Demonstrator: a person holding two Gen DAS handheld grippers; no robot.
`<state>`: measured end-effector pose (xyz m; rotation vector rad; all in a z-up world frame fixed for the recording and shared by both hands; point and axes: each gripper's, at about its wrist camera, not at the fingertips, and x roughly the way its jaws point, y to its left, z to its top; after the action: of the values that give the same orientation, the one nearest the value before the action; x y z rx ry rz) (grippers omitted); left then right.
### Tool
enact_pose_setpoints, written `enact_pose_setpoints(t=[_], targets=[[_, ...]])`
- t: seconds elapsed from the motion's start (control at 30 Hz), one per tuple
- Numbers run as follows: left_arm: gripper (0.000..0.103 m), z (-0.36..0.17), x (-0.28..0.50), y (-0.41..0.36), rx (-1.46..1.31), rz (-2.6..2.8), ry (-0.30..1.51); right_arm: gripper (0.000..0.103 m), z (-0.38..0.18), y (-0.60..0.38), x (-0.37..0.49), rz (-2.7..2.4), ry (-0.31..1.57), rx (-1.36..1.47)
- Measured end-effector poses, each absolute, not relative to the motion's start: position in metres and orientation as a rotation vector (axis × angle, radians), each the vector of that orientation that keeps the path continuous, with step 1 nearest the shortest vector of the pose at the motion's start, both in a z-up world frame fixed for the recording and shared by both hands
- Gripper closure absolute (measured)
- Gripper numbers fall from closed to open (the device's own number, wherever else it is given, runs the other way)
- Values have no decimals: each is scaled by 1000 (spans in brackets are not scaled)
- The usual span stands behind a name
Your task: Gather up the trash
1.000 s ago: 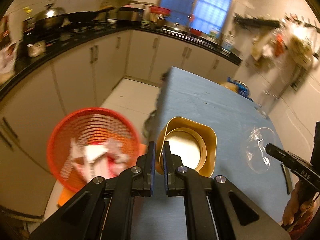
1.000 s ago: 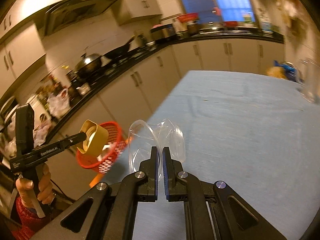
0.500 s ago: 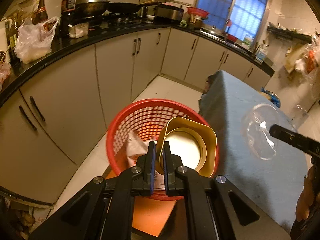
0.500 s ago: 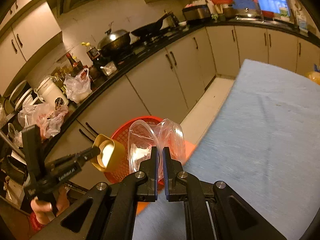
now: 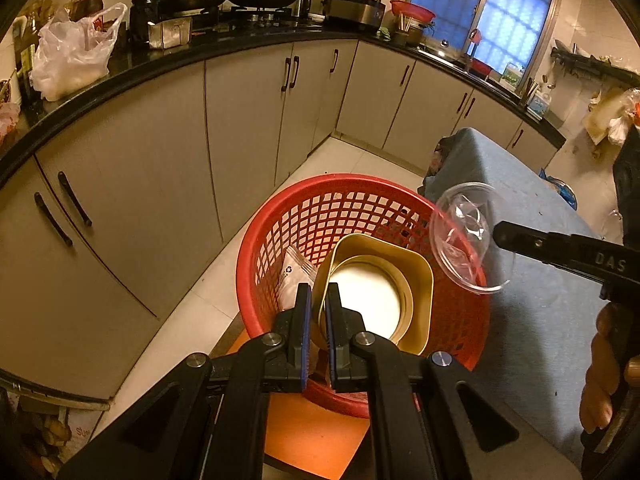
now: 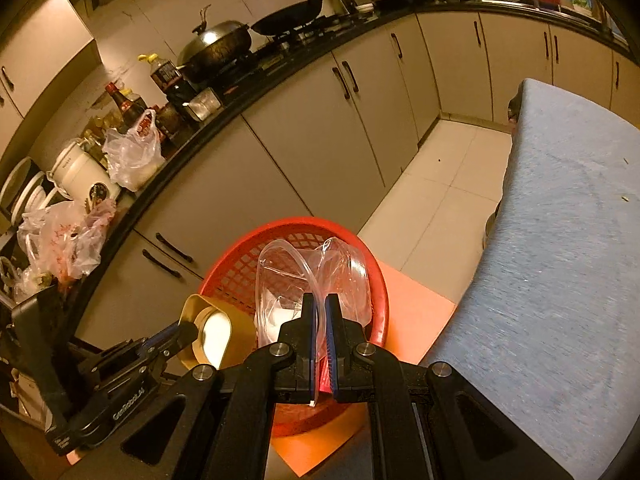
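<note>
My left gripper is shut on the rim of a gold square paper bowl and holds it over the red mesh basket, which holds white wrappers. My right gripper is shut on a clear plastic container and holds it above the same basket. The clear container hangs at the basket's right rim in the left wrist view. The gold bowl shows at the basket's left in the right wrist view.
The basket stands on an orange mat on the tiled floor, between beige cabinets and the blue-covered table. The black counter carries pots, bottles and plastic bags.
Both grippers swung left off the table and came over the red basket, still holding the gold bowl and the clear container. The basket now sits right under both.
</note>
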<state>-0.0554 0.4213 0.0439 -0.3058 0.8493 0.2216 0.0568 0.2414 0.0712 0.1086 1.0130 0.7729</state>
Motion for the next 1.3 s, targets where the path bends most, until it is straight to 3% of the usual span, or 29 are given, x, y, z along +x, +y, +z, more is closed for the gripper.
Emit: enact_pose_setpoints(t=[0.73, 0.8, 0.9, 1.1, 1.3], targets=[[93, 41, -53, 414, -271, 209, 845, 96, 51, 260, 73, 750, 1060, 115], [89, 42, -54, 414, -273, 206, 841, 96, 52, 259, 73, 751, 1061, 118], [75, 45, -57, 415, -283, 216, 830, 88, 55, 257, 72, 763, 1062, 134], [72, 51, -64, 415, -288, 224, 811, 81, 69, 254, 63, 776, 1025, 139], [56, 54, -73, 412, -276, 256, 792, 72, 78, 249, 54, 787, 1011, 141]])
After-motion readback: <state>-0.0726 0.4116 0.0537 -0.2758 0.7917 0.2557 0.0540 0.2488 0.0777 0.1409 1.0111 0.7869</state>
